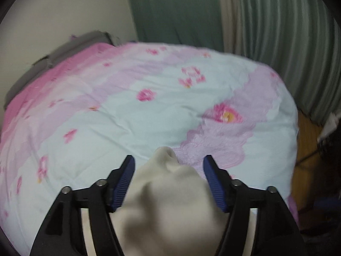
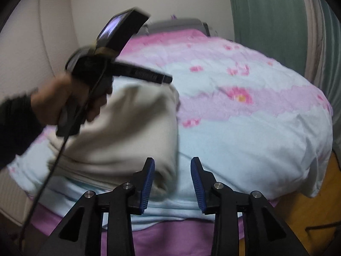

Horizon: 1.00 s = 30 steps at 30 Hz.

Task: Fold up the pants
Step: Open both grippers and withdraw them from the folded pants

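Note:
The cream pants (image 2: 127, 132) lie in a loose heap at the near left of the bed, blurred by motion. In the left wrist view a bunch of the same cream cloth (image 1: 168, 194) rises between the wide-spread blue pads (image 1: 125, 183) of my left gripper (image 1: 169, 164), which is open, though the cloth fills the gap. The left gripper's body (image 2: 119, 64) shows in the right wrist view, held by a hand above the heap. My right gripper (image 2: 172, 168) is open and empty, just right of the heap's near edge.
The bed is covered by a pale blue and pink floral quilt (image 2: 245, 117). A green curtain (image 1: 277, 32) hangs behind it. Wooden floor (image 2: 309, 202) shows at the right of the bed. A grey headboard (image 1: 64, 49) stands at the far end.

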{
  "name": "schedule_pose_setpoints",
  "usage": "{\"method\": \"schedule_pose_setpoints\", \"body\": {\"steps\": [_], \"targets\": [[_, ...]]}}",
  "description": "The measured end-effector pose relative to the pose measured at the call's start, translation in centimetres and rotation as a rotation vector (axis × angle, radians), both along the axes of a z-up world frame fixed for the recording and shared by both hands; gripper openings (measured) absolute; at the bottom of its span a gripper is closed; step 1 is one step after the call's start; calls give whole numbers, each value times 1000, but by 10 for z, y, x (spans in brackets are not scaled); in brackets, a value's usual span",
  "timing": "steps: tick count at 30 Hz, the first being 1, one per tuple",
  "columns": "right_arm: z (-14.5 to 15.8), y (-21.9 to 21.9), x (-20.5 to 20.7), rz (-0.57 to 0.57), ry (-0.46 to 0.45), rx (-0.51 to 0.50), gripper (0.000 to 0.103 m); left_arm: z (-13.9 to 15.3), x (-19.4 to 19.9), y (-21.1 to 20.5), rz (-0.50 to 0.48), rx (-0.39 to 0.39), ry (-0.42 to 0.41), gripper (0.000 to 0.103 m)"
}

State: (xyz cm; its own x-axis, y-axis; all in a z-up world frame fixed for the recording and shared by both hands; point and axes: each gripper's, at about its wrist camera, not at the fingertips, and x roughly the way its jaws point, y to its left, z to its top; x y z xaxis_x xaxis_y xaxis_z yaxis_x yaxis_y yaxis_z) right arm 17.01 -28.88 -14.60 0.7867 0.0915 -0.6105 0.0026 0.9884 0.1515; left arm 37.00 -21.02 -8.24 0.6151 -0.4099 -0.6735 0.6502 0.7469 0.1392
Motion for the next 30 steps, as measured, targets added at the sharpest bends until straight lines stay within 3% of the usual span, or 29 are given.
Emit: {"method": "schedule_pose_setpoints", "body": {"steps": [1,4,6,9,11,14,18,20,24,26,30], "targets": [[10,-7,-5,15,-31,11,57,6,-12,7,44,-21,-32,73],[39,-32,-13,71,-162,26,70,15,-56,25,205,-96,-102,84],[55,-54,-2,128,-230,4,71,13,-79,34,340,-145,-115,90],[68,-78,35,303,-243,-53,71,0,-109,34,508,-207,-82,92],[71,-90,61,427,-239,-79,71,-12,-127,25,558,-225,-73,92],[70,-110,98,631,-220,-66,71,-27,-151,2,584,-217,-86,92],[61,-117,135,809,-215,-133,71,-37,-170,-34,601,-191,-238,92],[52,-119,158,870,-203,-166,71,-45,-167,-45,603,-170,-251,92],[29,-111,213,987,-156,-166,69,-67,-154,-58,638,-130,-216,90],[15,-104,236,1035,-127,-169,65,-76,-144,-59,640,-116,-164,80],[-12,-84,275,1139,-78,-152,64,-88,-127,-54,675,-113,-60,72]]}}
